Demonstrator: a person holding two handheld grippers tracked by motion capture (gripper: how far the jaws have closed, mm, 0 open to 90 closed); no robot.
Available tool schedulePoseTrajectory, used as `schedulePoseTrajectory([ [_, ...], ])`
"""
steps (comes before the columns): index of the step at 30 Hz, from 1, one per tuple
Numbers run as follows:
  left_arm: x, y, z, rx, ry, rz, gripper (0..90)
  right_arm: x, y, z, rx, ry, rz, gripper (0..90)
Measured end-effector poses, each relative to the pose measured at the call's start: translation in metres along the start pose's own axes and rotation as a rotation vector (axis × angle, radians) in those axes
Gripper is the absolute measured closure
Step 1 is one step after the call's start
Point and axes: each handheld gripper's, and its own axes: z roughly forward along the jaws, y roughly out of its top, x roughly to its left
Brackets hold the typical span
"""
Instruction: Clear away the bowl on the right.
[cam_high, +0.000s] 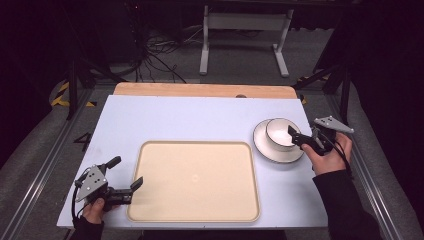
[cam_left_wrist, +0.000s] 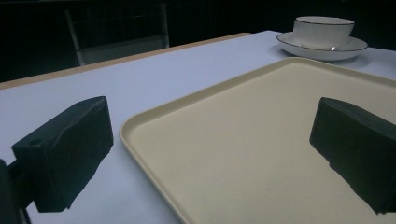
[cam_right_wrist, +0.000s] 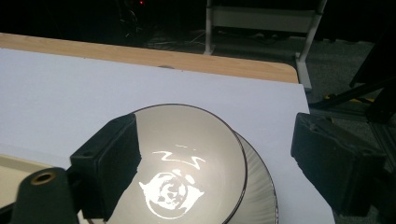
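One white bowl (cam_high: 280, 133), one white saucer-like plate (cam_high: 265, 149), one cream tray (cam_high: 195, 181), two hand-held grippers, all on one pale blue worktop (cam_high: 190, 117). The bowl: round, glossy white inside and out, thin dark line along the rim, a bright glare patch on its inner bottom in the right gripper view; it stands upright on the plate, which carries the same dark rim line. The pair sits at the right side of the worktop, just beside the tray's far right corner and apart from it. The tray: rectangular, rounded corners, low raised lip, nothing on it. Right hand-held gripper (cam_high: 294, 135): jaws spread wide, one jaw over the bowl's inside, the other outside the rim. Left hand-held gripper (cam_high: 126, 172): jaws wide apart, holding nothing, at the tray's near left edge.
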Motion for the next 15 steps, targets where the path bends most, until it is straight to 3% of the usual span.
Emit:
schedulePoseTrajectory([
  [15,0.0,0.0,0.0,0.003,0.003,0.001,0.1,-0.009,0.009,0.024,0.207,-0.026,0.041,26.8],
])
